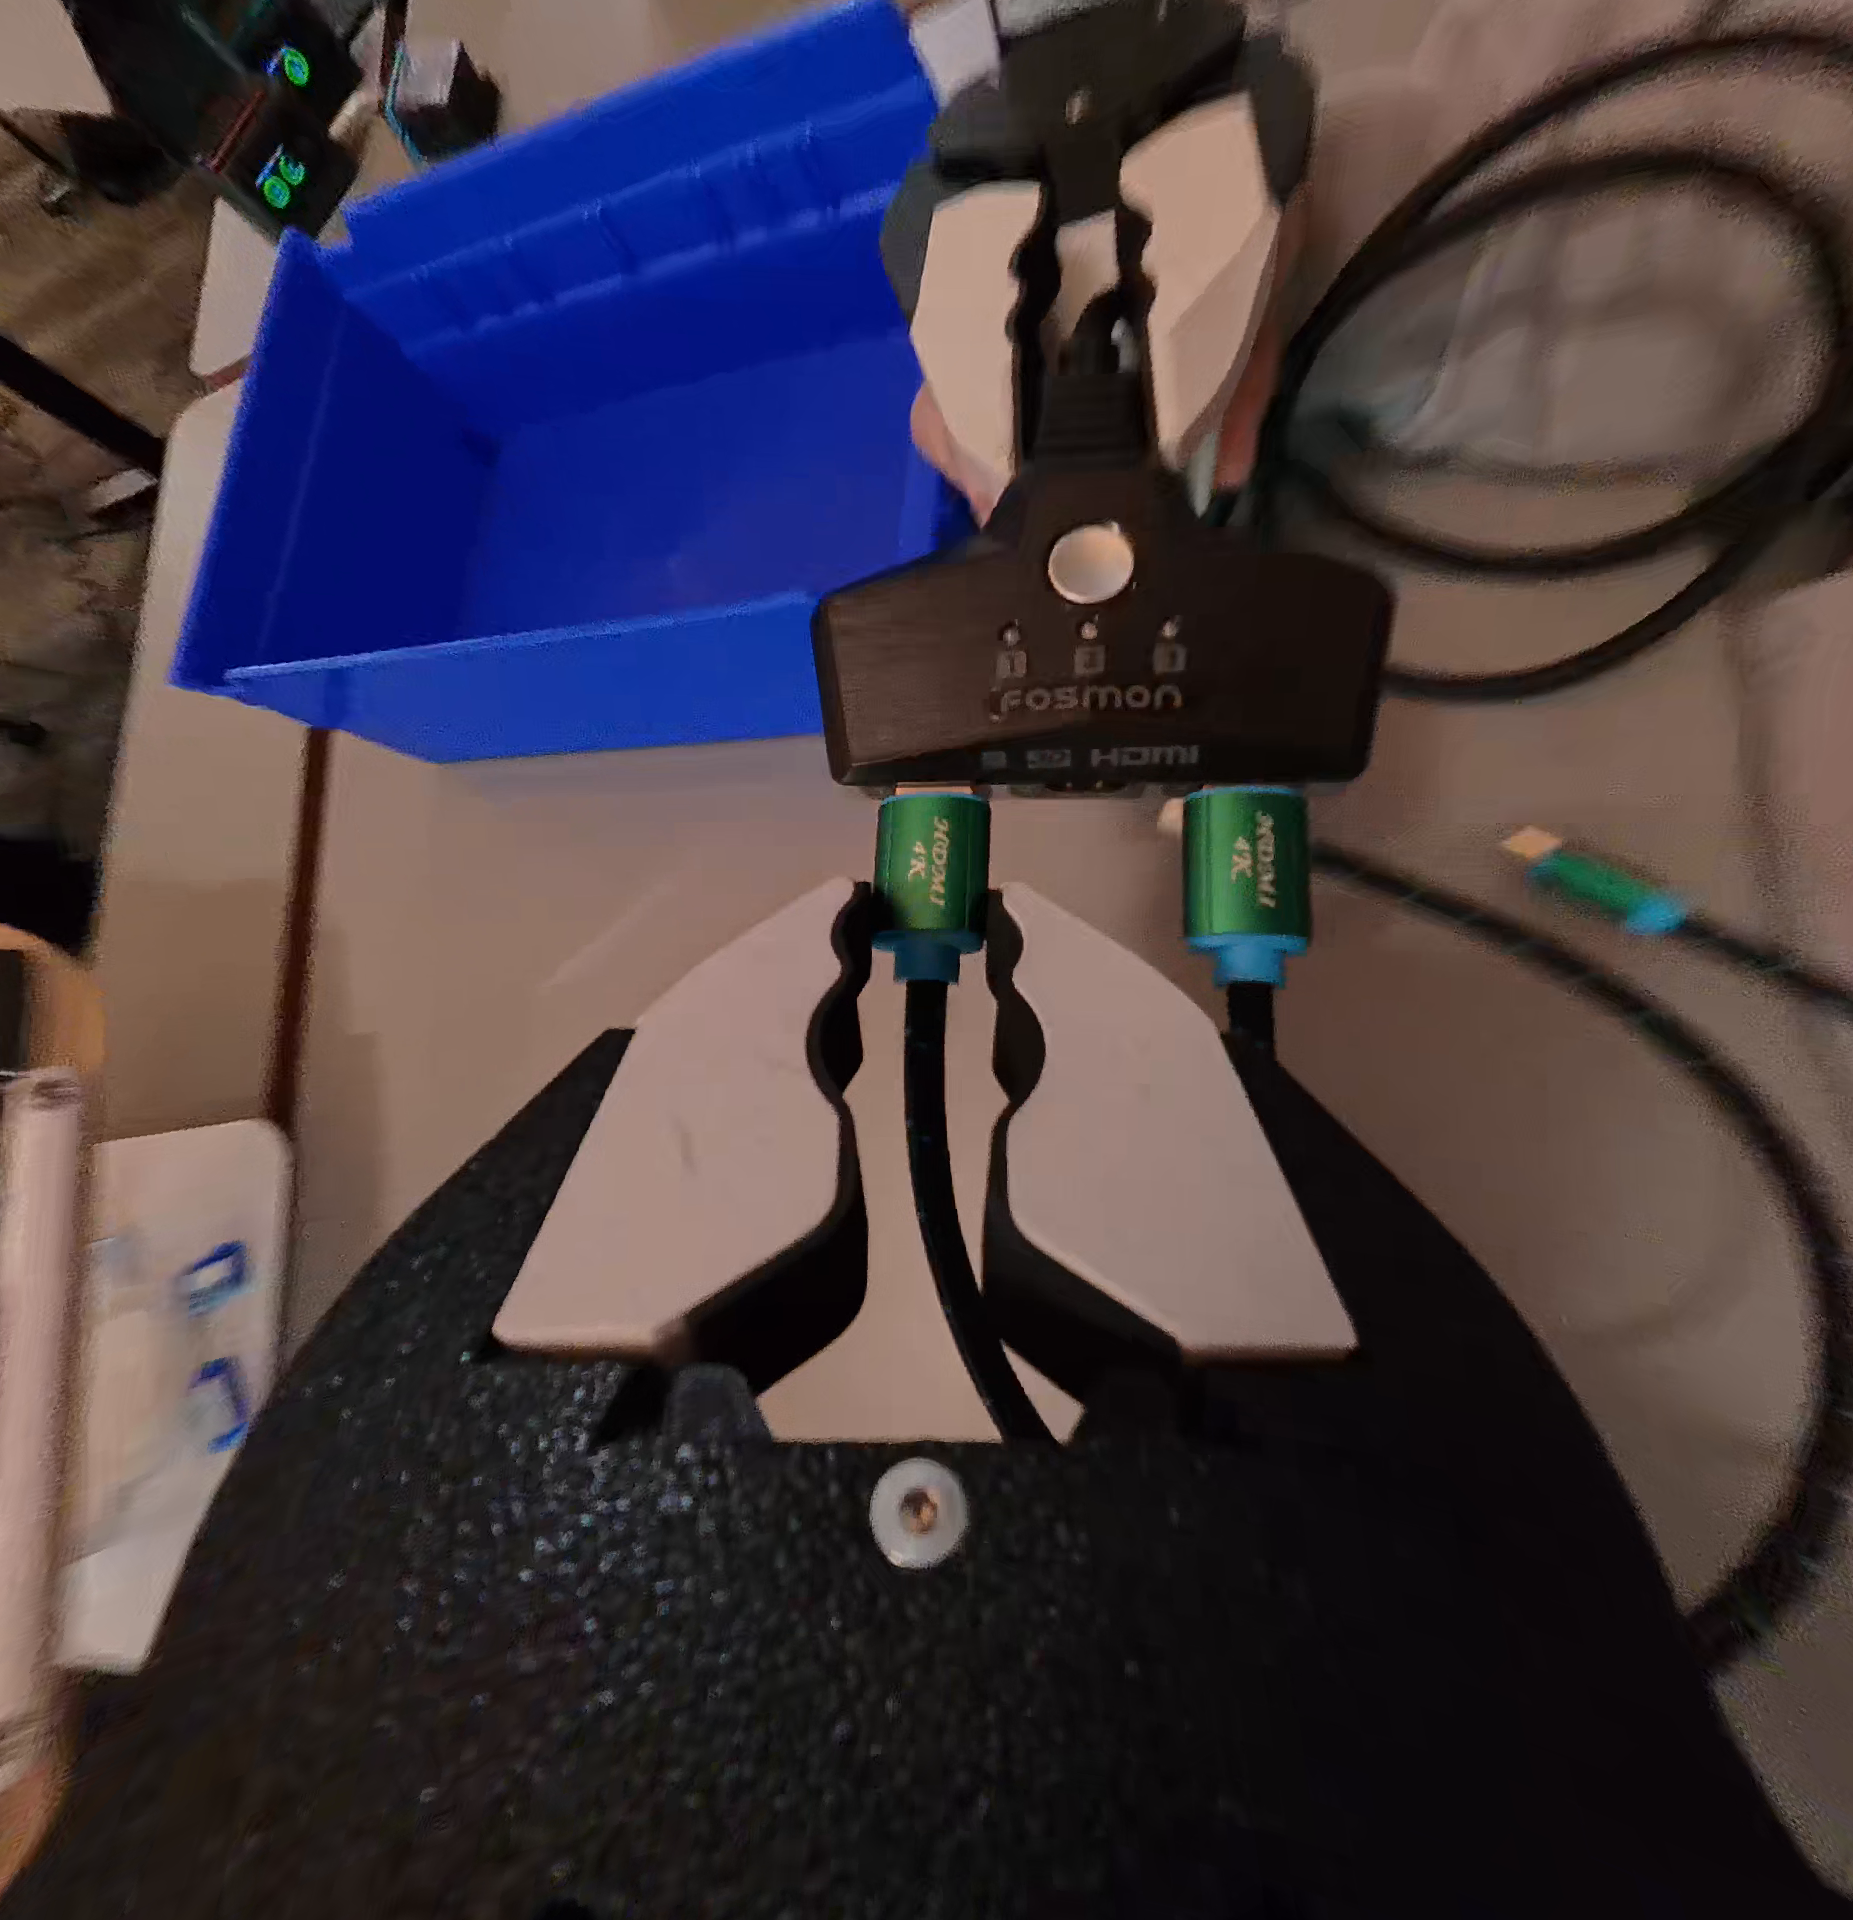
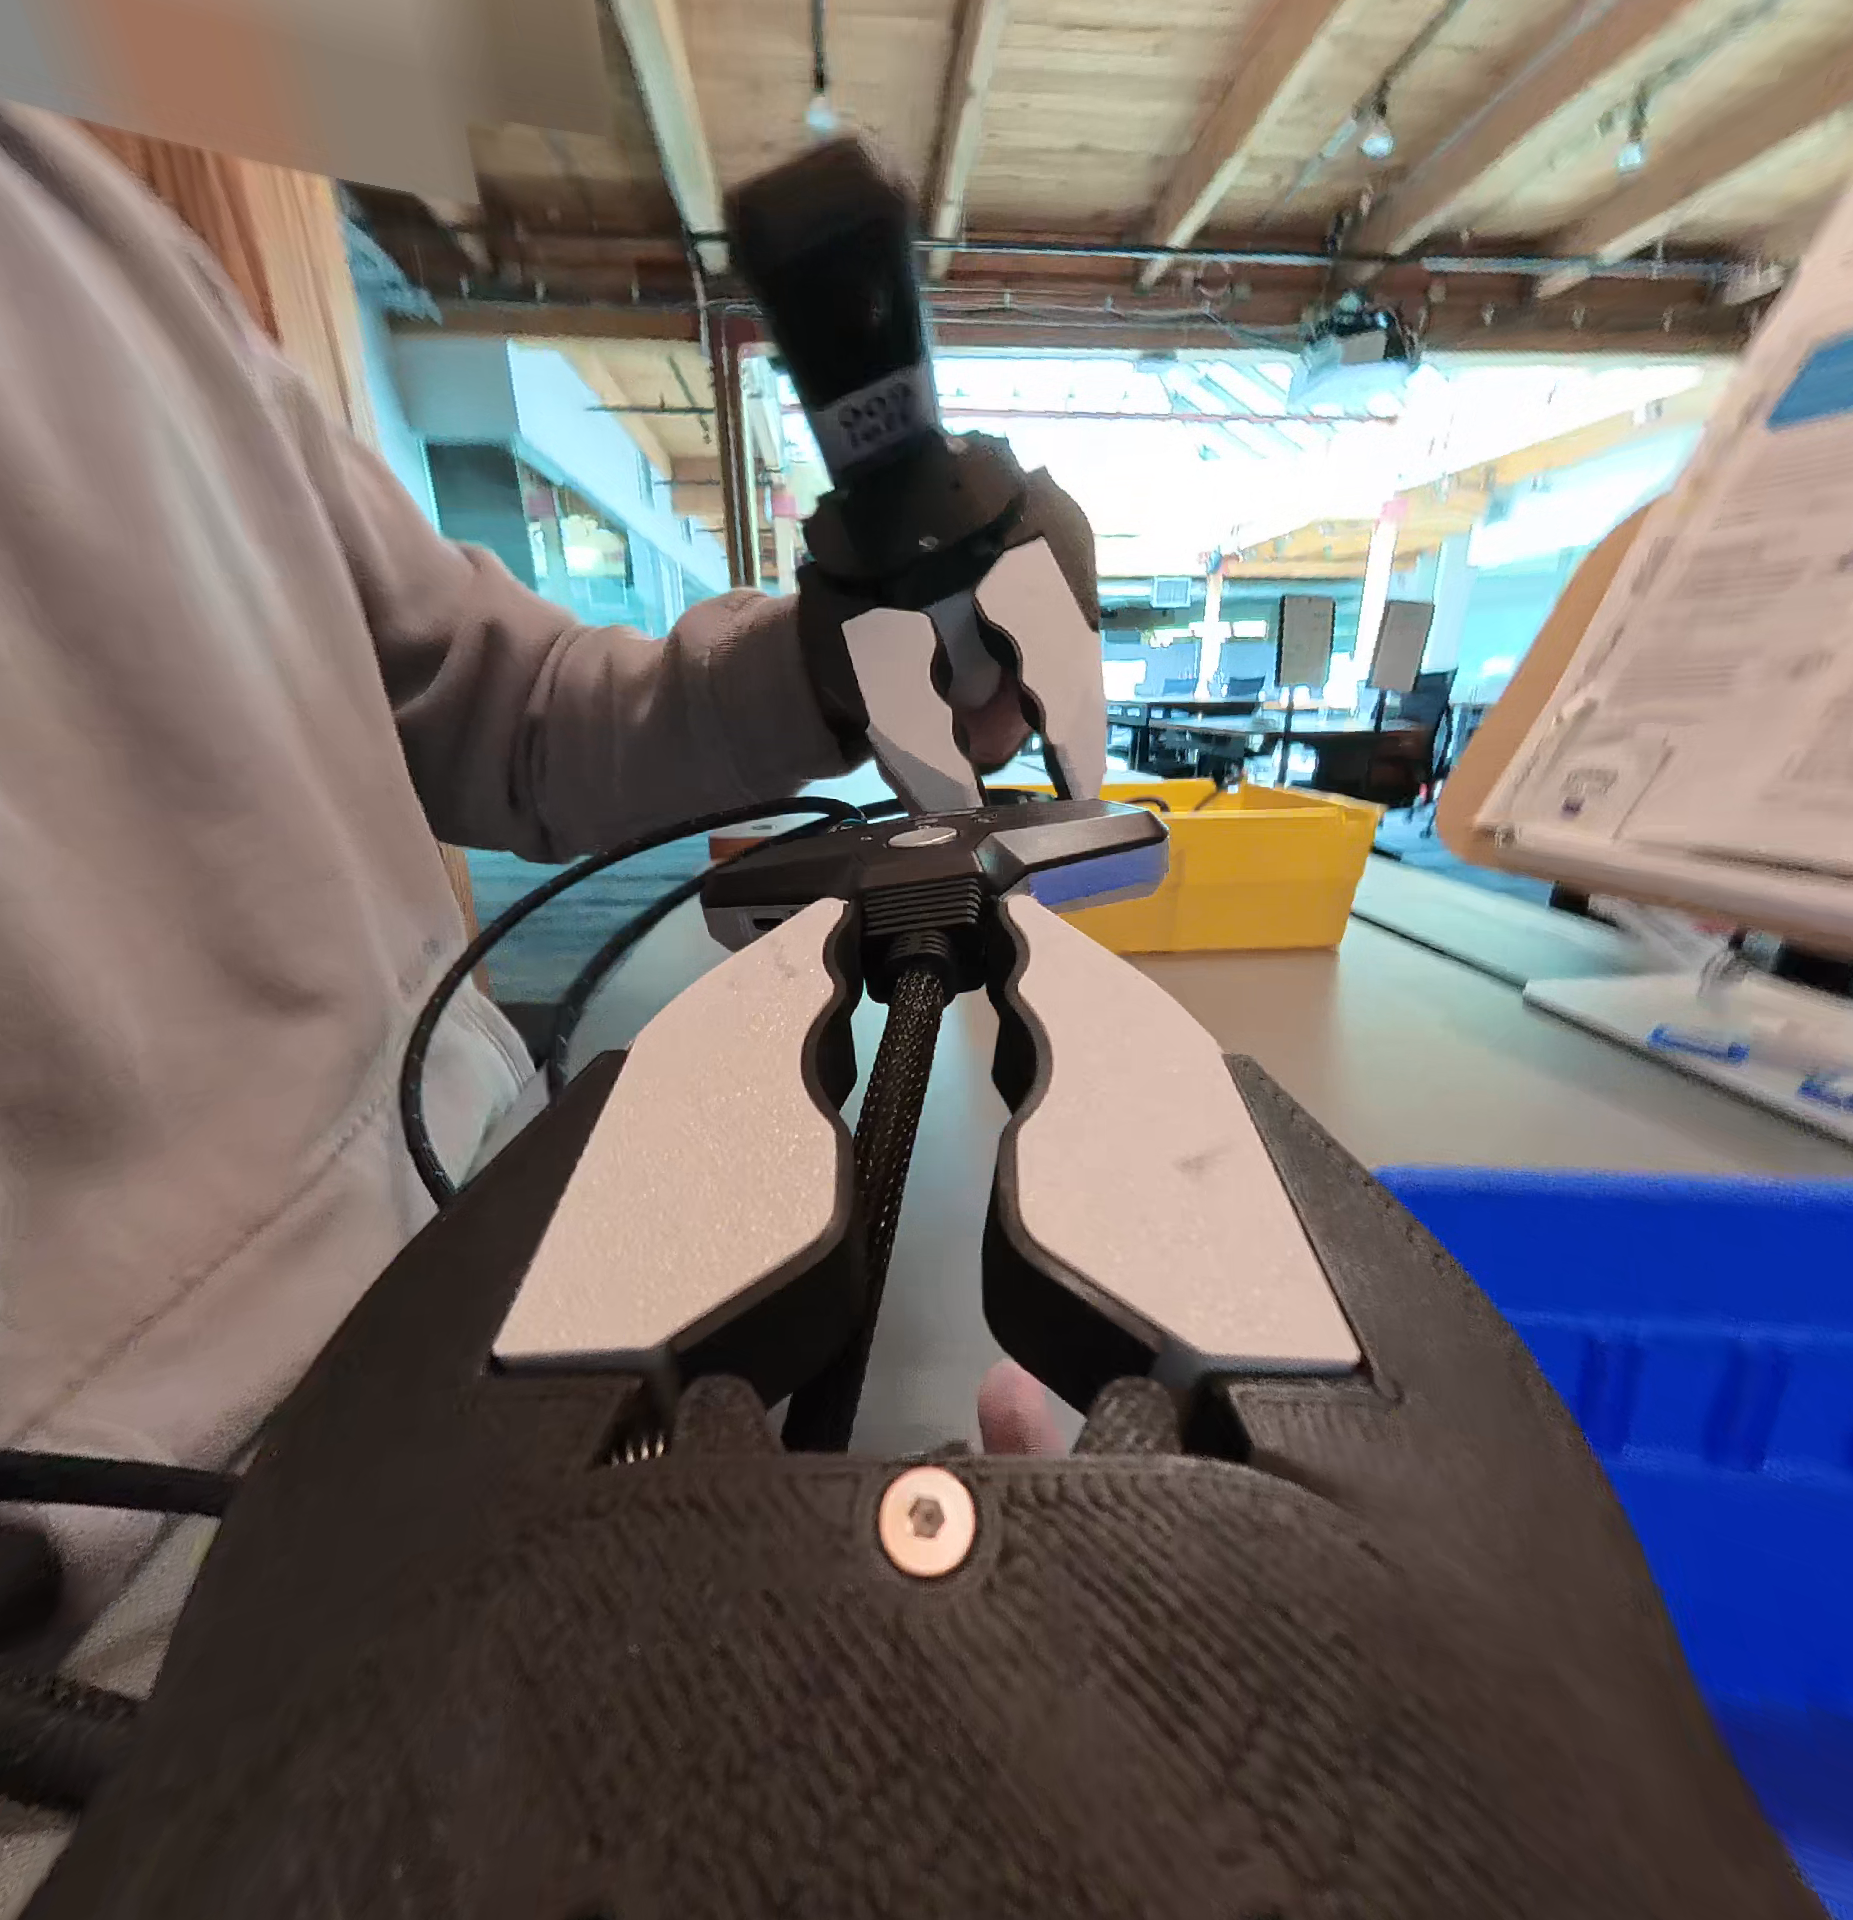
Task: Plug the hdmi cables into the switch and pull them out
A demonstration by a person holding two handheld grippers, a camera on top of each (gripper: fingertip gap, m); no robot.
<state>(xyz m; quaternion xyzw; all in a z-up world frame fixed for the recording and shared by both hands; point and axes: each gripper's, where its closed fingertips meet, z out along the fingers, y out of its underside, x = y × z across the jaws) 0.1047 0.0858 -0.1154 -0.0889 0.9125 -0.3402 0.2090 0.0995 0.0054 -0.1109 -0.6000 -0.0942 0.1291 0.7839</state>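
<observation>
The black HDMI switch is held above the table; it also shows in the right wrist view. My right gripper is shut on the ribbed neck of its braided tail cable, and shows in the left wrist view at the top. My left gripper is shut on the left green HDMI plug, which sits in the left port with a sliver of metal showing. A second green plug sits in the right port. A third green plug lies loose on the table at right.
A blue bin stands left of the switch, seen also in the right wrist view. A yellow bin is behind. Black cables coil at right. A person's sleeve and a paper stand flank the scene.
</observation>
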